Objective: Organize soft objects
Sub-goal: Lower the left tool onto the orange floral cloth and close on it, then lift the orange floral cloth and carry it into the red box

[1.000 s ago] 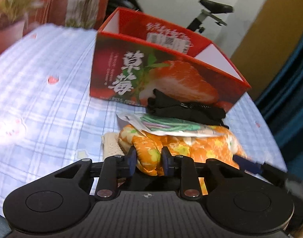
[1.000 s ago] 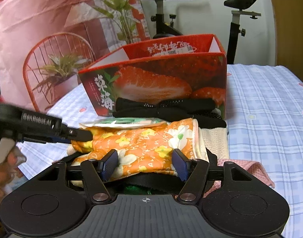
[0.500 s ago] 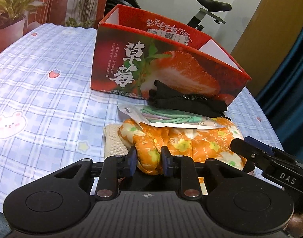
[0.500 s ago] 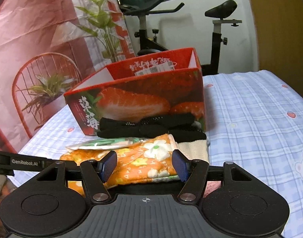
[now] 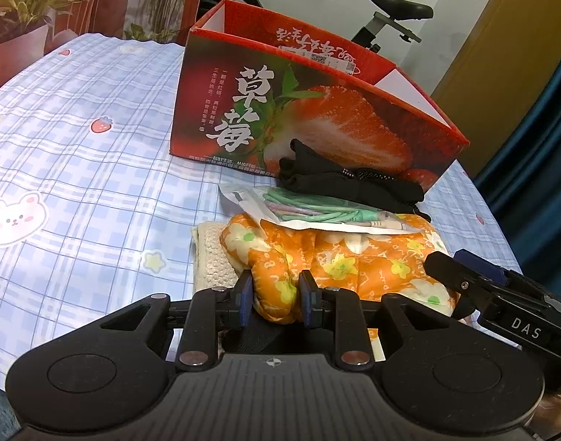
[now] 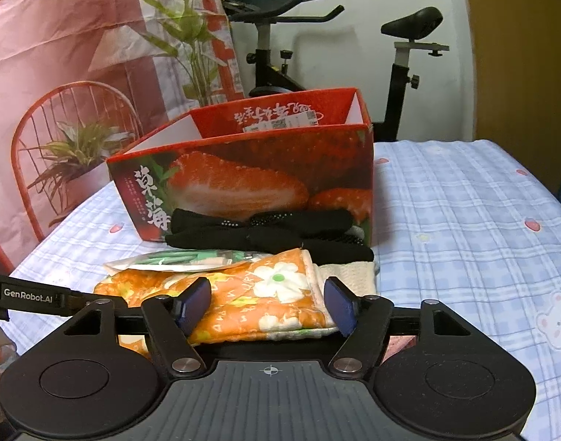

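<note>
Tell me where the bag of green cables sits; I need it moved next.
In both views the bag of green cables lies atop the orange floral cloth, just before the black fabric.

Glossy cardboard box (image 5: 317, 117) — soft floral cloth (image 5: 354, 261).

Dim warm indoor light, colours oversaturated; fisheye bending at edges, dark vignetted corners; both views sharp.
</note>
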